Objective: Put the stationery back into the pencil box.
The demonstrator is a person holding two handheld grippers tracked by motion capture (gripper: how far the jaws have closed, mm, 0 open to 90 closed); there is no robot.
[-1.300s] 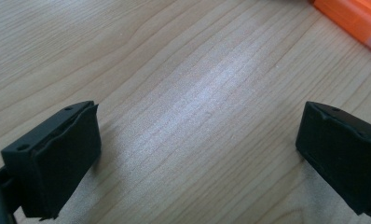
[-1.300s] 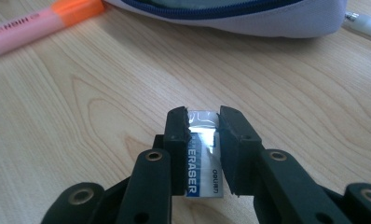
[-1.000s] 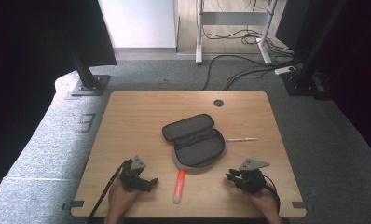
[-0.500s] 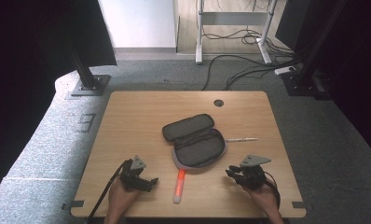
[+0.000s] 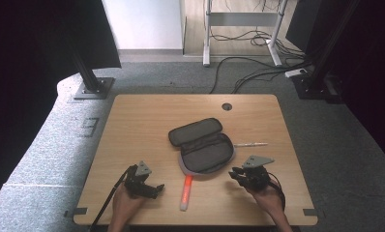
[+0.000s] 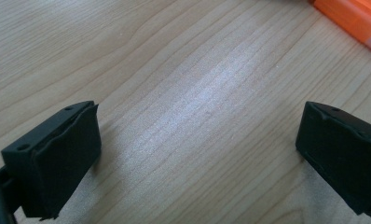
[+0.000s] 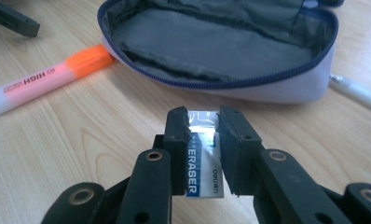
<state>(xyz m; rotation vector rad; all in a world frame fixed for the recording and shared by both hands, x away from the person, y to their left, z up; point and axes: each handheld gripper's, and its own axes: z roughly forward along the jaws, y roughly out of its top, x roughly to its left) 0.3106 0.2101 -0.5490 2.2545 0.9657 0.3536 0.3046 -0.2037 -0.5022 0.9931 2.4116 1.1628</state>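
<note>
An open grey pencil case (image 5: 202, 147) lies at the table's middle; the right gripper view looks into its empty inside (image 7: 211, 42). An orange and pink highlighter (image 5: 185, 190) lies in front of it, also seen as the highlighter (image 7: 48, 78) at left. My right gripper (image 5: 238, 175) rests near the front right and is shut on a white eraser (image 7: 203, 161) with a blue label. My left gripper (image 5: 156, 189) sits front left, open over bare wood (image 6: 197, 107), with the highlighter's orange cap (image 6: 356, 18) at the far corner.
A white pen (image 5: 251, 144) lies right of the case, its tip (image 7: 358, 93) behind the case in the right gripper view. A cable hole (image 5: 226, 106) sits near the table's far edge. Monitor stands and cables stand on the floor beyond.
The right gripper has shifted slightly left toward the case. The left gripper and the objects on the table have stayed put.
</note>
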